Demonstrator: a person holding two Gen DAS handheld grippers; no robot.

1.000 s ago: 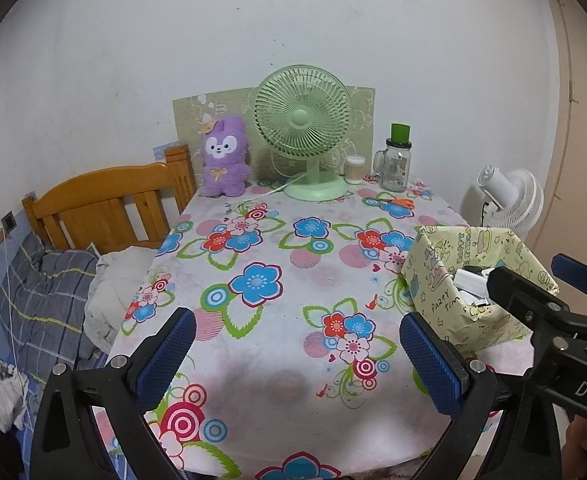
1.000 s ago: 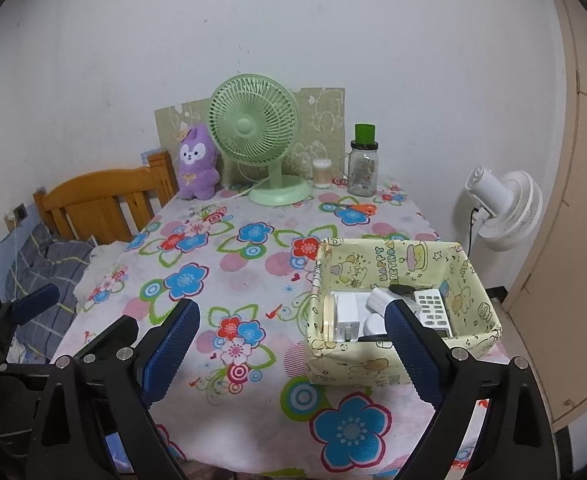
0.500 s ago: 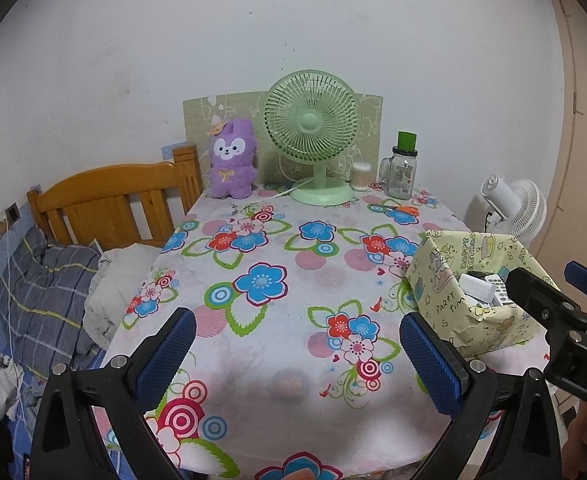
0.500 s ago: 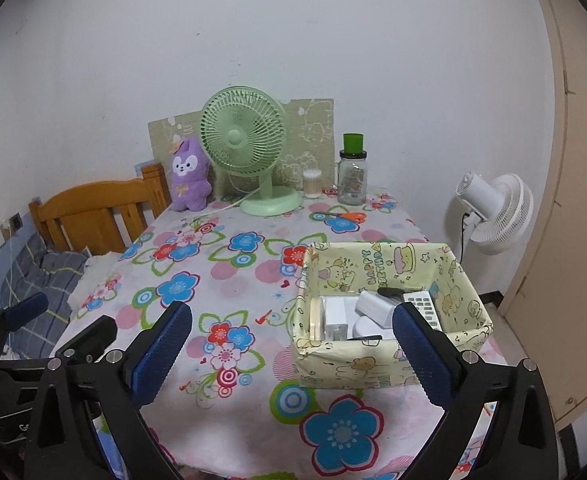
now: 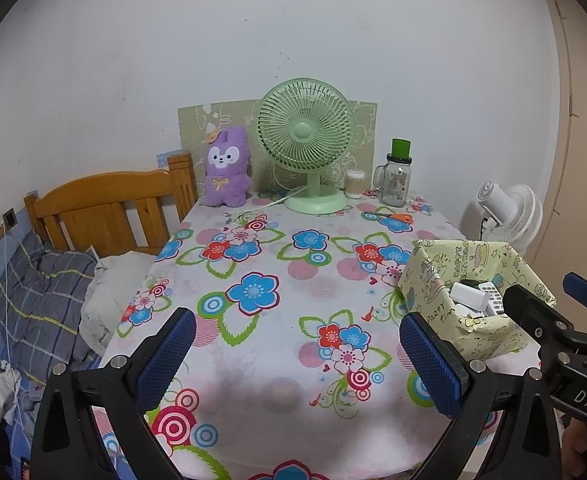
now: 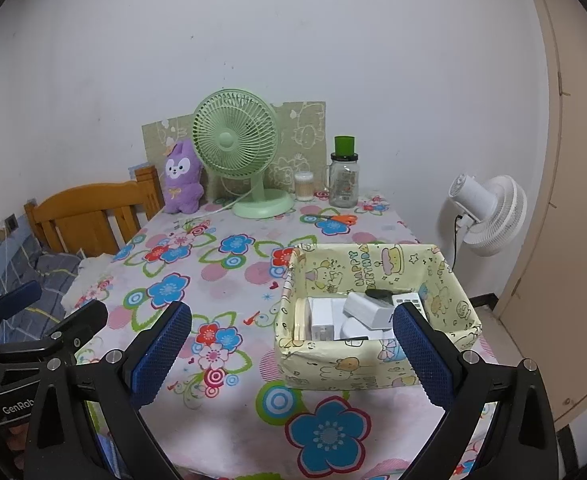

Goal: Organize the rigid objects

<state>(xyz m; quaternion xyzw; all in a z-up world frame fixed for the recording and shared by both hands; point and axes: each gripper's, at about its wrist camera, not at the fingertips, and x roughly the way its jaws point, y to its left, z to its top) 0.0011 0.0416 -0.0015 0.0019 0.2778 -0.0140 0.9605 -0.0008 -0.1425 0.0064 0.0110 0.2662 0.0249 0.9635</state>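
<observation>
At the far left of both views you see the wooden bed frame [image 5: 105, 204] with plaid bedding [image 5: 41, 300] below it. Your left gripper [image 5: 293, 356] fills the lower part of the left wrist view, jaws spread wide and holding nothing, above the near edge of the flower-print table [image 5: 293, 280]. Along the back edge of the table, from left to right, stand a purple plush toy [image 5: 226, 172], a green desk fan [image 5: 306, 136], a small jar of cotton swabs [image 5: 355, 184] and a glass jar with a green cap [image 5: 396, 178]; orange-handled scissors [image 5: 397, 216] lie just in front of the glass jar. Your right gripper [image 6: 289, 352] is likewise wide open and empty, low in the right wrist view. The yellow birthday-print box [image 6: 373, 364] sits on the table's right side, lower right of centre; in it lie white boxes [image 6: 325, 318], a white remote [image 6: 411, 304] and a small black item [image 6: 378, 293]. At the far right, off the table, stands a white fan [image 6: 489, 216].
</observation>
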